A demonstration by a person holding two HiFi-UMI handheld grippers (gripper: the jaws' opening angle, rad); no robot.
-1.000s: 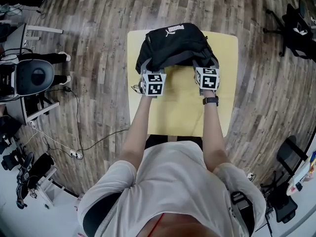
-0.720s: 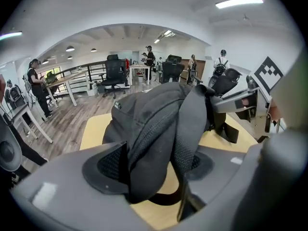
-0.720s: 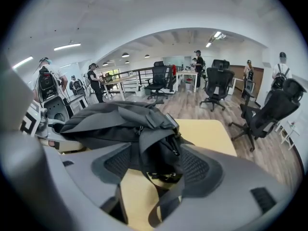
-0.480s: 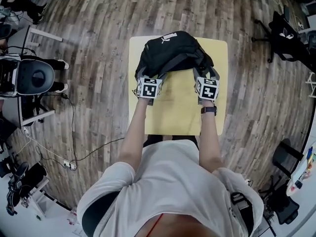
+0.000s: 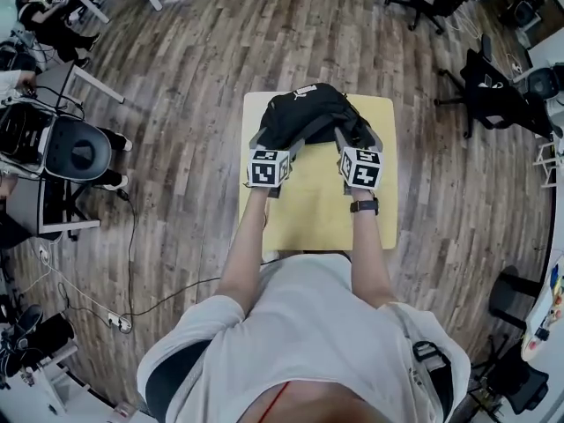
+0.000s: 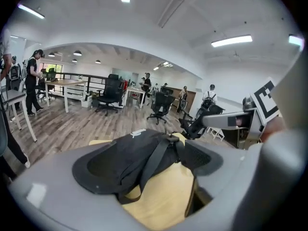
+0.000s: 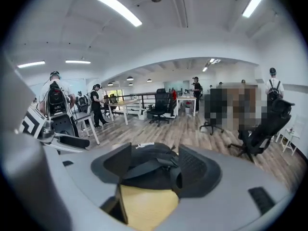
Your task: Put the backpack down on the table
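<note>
Backpack (image 5: 308, 113) slumped on bench (image 5: 308, 214): soft, floppy, probably light; straps (image 6: 155, 161) best hold. Left gripper (image 6: 153, 174) and right gripper (image 7: 155, 177) fingers (image 6: 96, 170) just opened wide, nothing between them.

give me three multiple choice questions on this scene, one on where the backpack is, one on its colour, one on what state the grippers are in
1. Where does the backpack lie?
A. on the wood floor
B. on the far part of the table
C. on an office chair

2. What colour is the backpack?
A. black
B. red
C. blue

3. What state are the left gripper and the right gripper in?
A. both shut on the straps
B. one shut, one open
C. both open, gripping nothing

Answers:
1 B: the head view shows it resting on the yellow tabletop, at the end away from the person.
2 A: it is black in all three views, with a small white logo.
3 C: in each gripper view the jaws stand wide apart, having just been opening, and no pad presses on the backpack.
</note>
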